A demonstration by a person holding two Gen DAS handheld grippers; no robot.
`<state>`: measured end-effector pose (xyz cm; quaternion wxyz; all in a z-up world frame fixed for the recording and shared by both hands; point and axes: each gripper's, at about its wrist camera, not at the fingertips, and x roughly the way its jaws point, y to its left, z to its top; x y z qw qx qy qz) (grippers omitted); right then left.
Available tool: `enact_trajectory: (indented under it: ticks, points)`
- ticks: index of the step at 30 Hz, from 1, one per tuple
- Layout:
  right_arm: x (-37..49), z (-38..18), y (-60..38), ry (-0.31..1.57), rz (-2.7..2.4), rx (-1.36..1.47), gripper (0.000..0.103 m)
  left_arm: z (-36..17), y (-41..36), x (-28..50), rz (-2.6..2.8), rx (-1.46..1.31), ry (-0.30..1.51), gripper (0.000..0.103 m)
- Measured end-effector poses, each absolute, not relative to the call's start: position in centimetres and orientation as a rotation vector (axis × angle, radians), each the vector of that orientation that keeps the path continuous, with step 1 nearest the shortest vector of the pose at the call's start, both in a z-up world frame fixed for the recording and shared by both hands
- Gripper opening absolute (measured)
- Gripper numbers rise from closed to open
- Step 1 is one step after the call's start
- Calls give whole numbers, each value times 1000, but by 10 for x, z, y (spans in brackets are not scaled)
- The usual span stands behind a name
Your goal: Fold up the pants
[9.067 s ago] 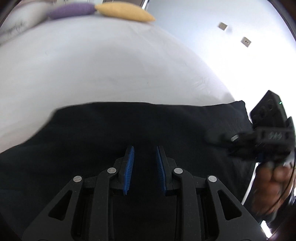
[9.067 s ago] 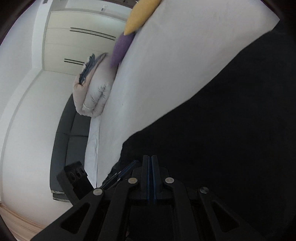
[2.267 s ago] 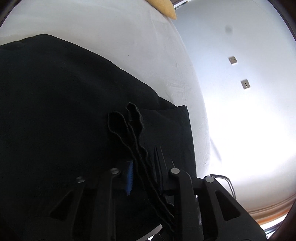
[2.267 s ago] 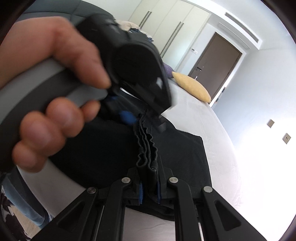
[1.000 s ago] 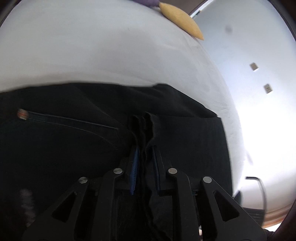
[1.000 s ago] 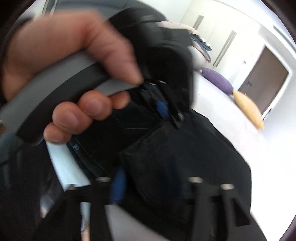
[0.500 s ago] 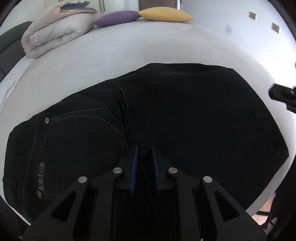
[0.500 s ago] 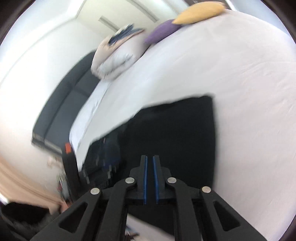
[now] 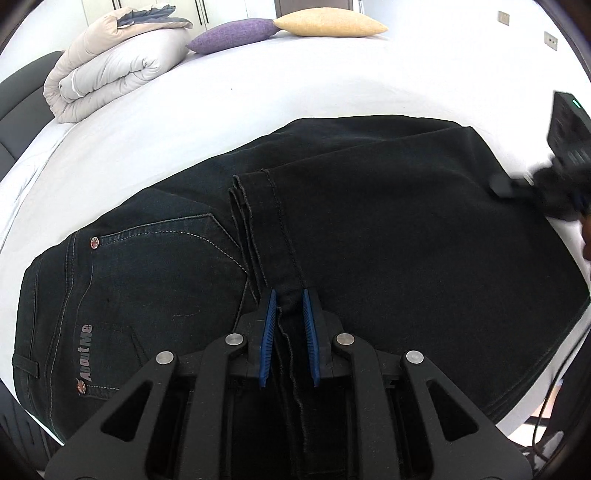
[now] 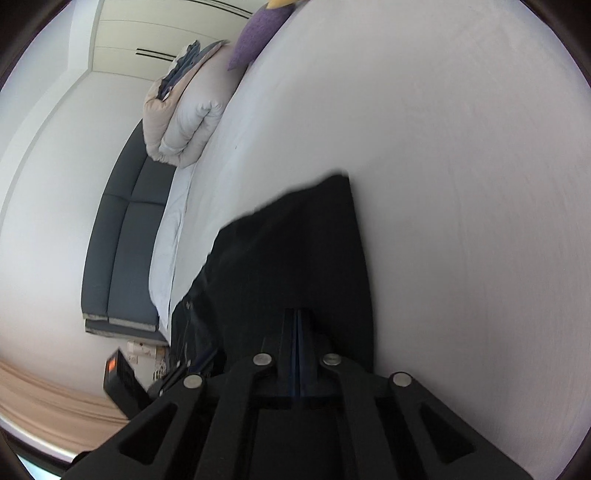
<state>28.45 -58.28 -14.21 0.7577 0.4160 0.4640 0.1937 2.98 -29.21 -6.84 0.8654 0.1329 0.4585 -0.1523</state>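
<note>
Black denim pants (image 9: 369, 236) lie folded on the white bed (image 9: 258, 92), leg hems doubled over the seat beside the stitched back pocket (image 9: 166, 258), bare sheet beyond their far edge. The left tool (image 9: 288, 321) hovers with blue pads parted around the hem. The right tool (image 10: 297, 354) is clenched over the fold's right edge. A rolled duvet (image 9: 110, 62), purple cushion (image 9: 232, 35) and yellow cushion (image 9: 328, 23) lie at the headboard end.

Bedroom: bed (image 9: 332, 74), pillows (image 9: 328, 23), duvet (image 9: 110, 62).
</note>
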Motion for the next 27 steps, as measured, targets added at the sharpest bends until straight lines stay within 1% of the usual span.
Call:
enact_trajectory:
  ticks: [3, 10, 20, 22, 27]
  points:
    - [257, -148, -577, 1012, 441, 916, 0, -69, -283, 36, -321, 268, 959, 15]
    - [197, -141, -550, 1040, 473, 916, 0, -70, -280, 30, -322, 262, 954, 15]
    - [179, -154, -542, 993, 411, 881, 0, -71, -268, 30, -337, 213, 946, 15]
    - [178, -156, -541, 979, 411, 891, 0, -67, -257, 29, -348, 134, 941, 15]
    - [182, -152, -537, 971, 396, 885, 0, -55, -191, 12, -364, -220, 937, 15]
